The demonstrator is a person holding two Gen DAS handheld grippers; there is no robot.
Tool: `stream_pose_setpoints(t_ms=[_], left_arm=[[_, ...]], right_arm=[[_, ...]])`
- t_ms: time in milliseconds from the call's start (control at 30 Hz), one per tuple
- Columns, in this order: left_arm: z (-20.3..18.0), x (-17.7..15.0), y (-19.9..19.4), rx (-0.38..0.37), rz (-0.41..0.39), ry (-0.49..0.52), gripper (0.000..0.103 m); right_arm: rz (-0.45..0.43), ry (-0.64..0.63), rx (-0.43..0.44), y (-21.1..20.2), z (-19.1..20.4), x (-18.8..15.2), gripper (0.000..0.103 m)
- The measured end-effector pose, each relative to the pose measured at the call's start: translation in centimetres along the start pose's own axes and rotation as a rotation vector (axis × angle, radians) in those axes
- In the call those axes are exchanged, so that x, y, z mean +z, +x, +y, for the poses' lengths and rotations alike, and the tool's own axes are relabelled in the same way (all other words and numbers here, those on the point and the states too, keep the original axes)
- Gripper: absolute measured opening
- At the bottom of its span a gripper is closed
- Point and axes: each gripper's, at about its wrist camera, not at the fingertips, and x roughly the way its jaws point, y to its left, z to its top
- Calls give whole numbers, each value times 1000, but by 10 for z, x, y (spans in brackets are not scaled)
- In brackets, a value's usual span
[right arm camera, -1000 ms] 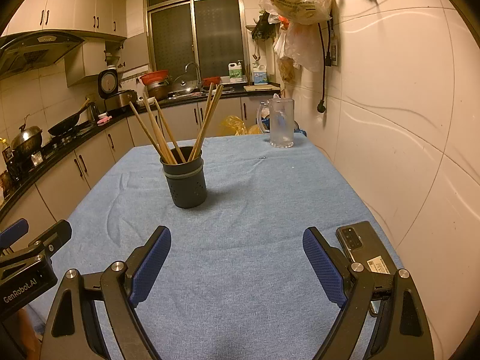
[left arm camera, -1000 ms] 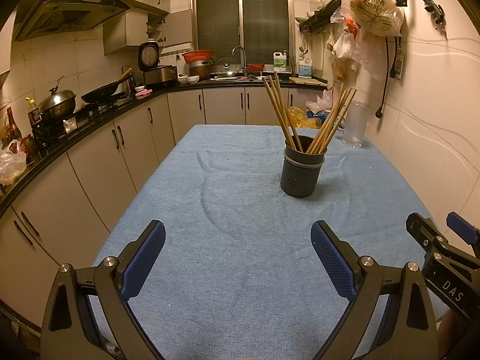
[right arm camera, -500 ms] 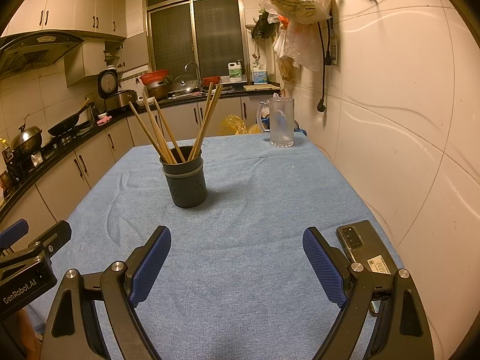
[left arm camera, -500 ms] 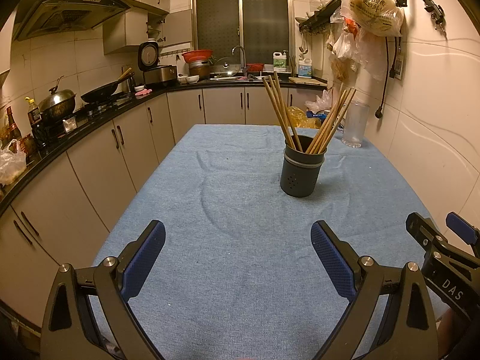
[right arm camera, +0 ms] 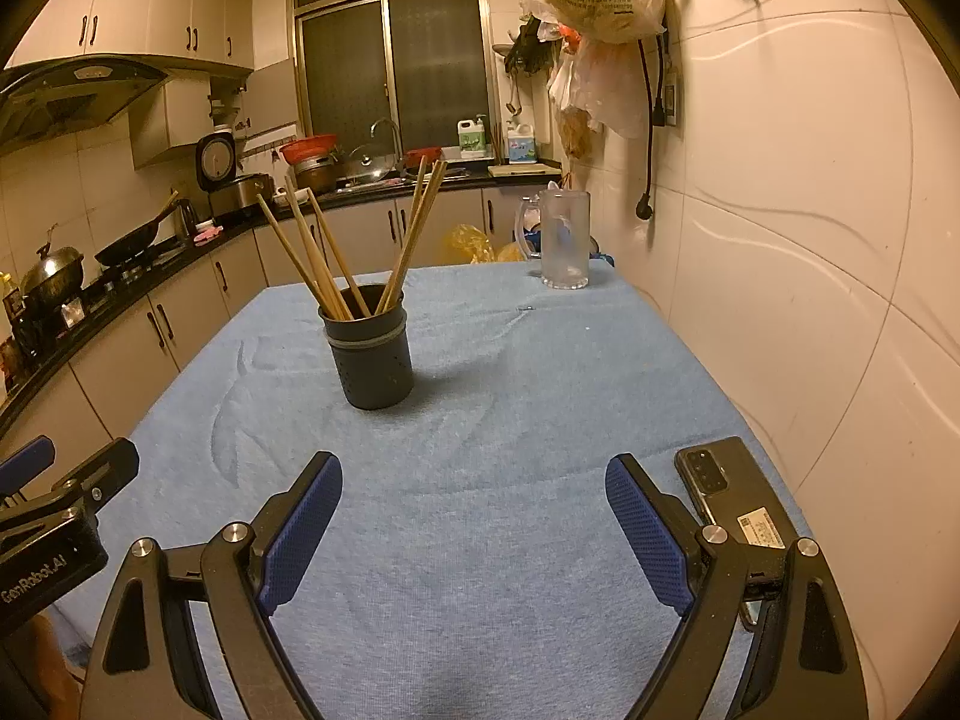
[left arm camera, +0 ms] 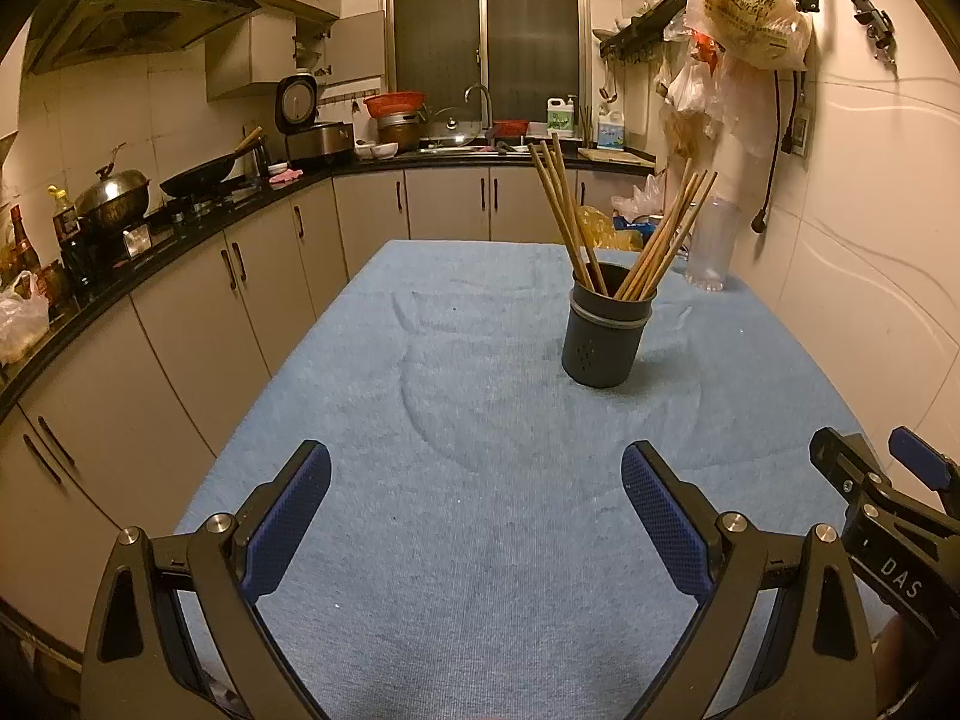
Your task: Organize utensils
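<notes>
One dark utensil holder (left arm camera: 606, 336) stands on the tabletop (left arm camera: 480, 540), which is covered by one blue cloth. In the holder are wooden chopsticks (right arm camera: 312, 258) in two fanned bunches — about four lean one way and about four the other, though they overlap and an exact count is uncertain. One clear glass pitcher (right arm camera: 564, 240) sits at the far end. One dark phone (right arm camera: 729, 501) lies near the right edge. Two claws are in view — the left claw (left arm camera: 477, 516) and the right claw (right arm camera: 474, 525), each with two blue-padded fingers spread wide apart and nothing between them.
</notes>
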Motion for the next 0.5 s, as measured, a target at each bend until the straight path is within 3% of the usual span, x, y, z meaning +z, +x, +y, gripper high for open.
stream_pose_setpoints(t_ms=[500], left_arm=[[38,-4,62,32,109,-74,97]], right_arm=[[143,33,-58,78,-26,0,93]])
